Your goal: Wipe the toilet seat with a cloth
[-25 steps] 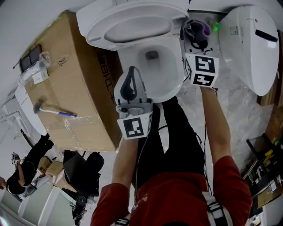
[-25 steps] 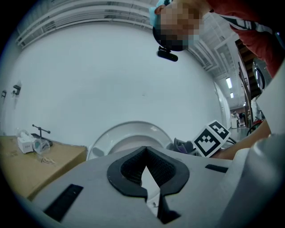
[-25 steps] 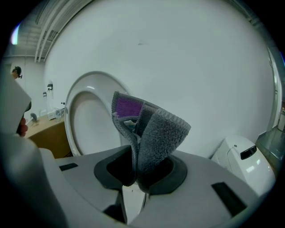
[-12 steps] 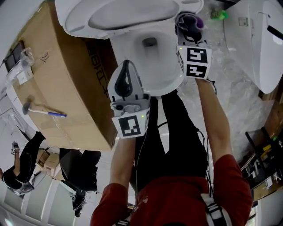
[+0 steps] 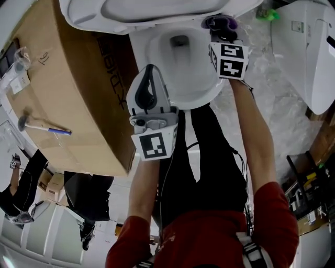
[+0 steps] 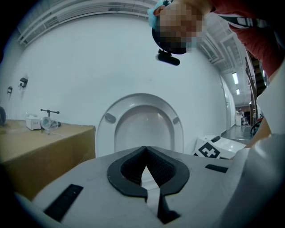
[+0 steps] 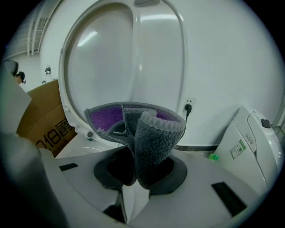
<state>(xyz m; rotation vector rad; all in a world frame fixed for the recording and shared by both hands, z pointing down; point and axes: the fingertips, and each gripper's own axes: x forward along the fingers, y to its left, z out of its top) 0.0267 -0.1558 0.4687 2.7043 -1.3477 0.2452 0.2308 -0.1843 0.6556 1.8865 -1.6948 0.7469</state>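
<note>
A white toilet bowl stands at the top of the head view with its seat and lid raised. My right gripper is shut on a folded grey and purple cloth, just above the bowl's right rear rim. In the right gripper view the cloth sticks up from between the jaws, in front of the raised seat. My left gripper is shut and holds nothing, above the bowl's front left rim. The left gripper faces the upright seat.
A large cardboard box stands left of the toilet, with a hammer on top. Another white toilet fixture lies at the right, a small green object beside it. A person crouches at the far left.
Both grippers have come down toward the bowl, the right one with the cloth further. The toilet now sits higher in the head view.
</note>
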